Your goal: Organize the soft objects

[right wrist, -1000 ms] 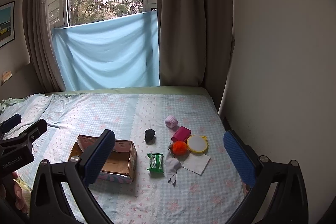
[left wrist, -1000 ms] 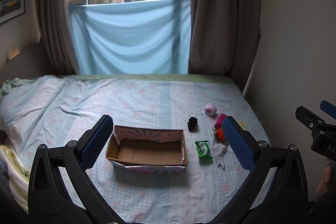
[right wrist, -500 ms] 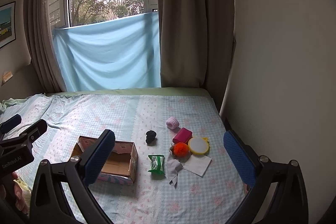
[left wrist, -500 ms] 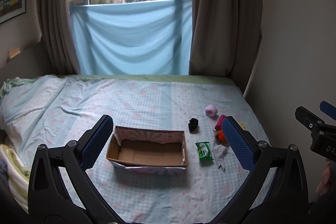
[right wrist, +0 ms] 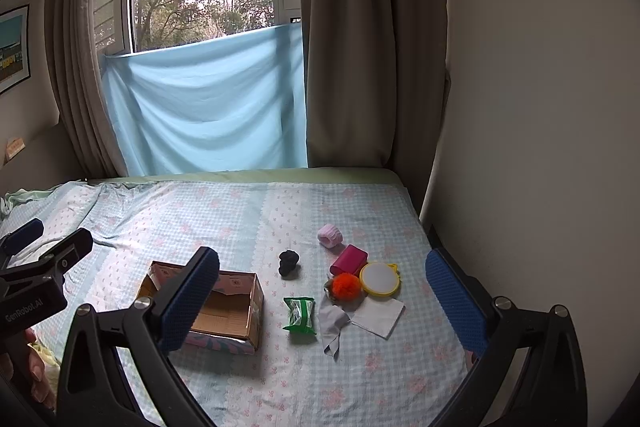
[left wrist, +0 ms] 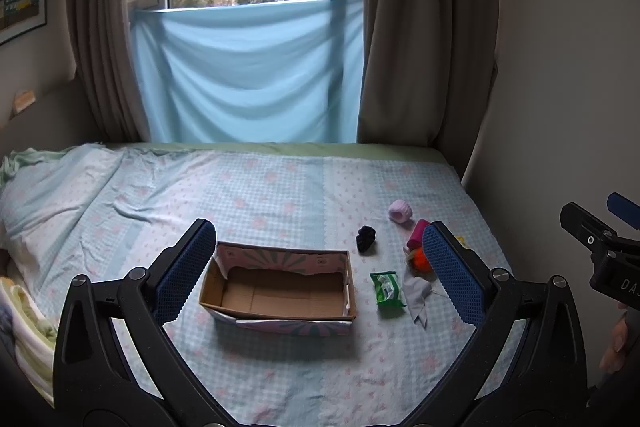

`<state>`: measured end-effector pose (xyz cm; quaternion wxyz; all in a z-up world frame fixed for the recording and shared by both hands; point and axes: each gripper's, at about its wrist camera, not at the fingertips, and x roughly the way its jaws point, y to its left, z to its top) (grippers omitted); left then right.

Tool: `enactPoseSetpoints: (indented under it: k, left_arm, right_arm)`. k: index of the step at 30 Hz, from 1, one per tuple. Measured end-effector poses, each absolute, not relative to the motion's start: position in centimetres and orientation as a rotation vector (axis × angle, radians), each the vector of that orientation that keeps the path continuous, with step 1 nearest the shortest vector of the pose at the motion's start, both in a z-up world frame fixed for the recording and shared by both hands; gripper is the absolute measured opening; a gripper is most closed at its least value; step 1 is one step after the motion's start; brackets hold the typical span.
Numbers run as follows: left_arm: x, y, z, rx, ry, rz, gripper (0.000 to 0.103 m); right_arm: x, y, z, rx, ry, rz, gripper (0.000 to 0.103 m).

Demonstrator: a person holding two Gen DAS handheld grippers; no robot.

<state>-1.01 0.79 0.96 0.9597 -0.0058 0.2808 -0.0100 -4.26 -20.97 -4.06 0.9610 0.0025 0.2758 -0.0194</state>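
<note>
Over the last second almost nothing has changed: I have only eased both tools a touch nearer the bed [left wrist: 248,203], and no item has moved. My left gripper [left wrist: 320,267] and right gripper [right wrist: 322,297] both hang wide and empty. The cardboard box [left wrist: 280,293] lies empty; at its 3 o'clock wait the green packet [right wrist: 300,315], grey cloth [right wrist: 332,323], orange pom-pom [right wrist: 346,285] and black ball [right wrist: 289,261]. I judge the sorting not yet begun
</note>
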Motion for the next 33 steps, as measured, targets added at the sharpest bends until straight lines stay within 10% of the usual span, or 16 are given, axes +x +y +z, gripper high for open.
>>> enactPoseSetpoints:
  k: [33]
  left_arm:
    - [-0.88, 1.05, 0.95, -0.018, 0.580, -0.037, 0.103]
  right_arm:
    - [-3.66, -20.64, -3.95, 0.011, 0.555, -0.033, 0.103]
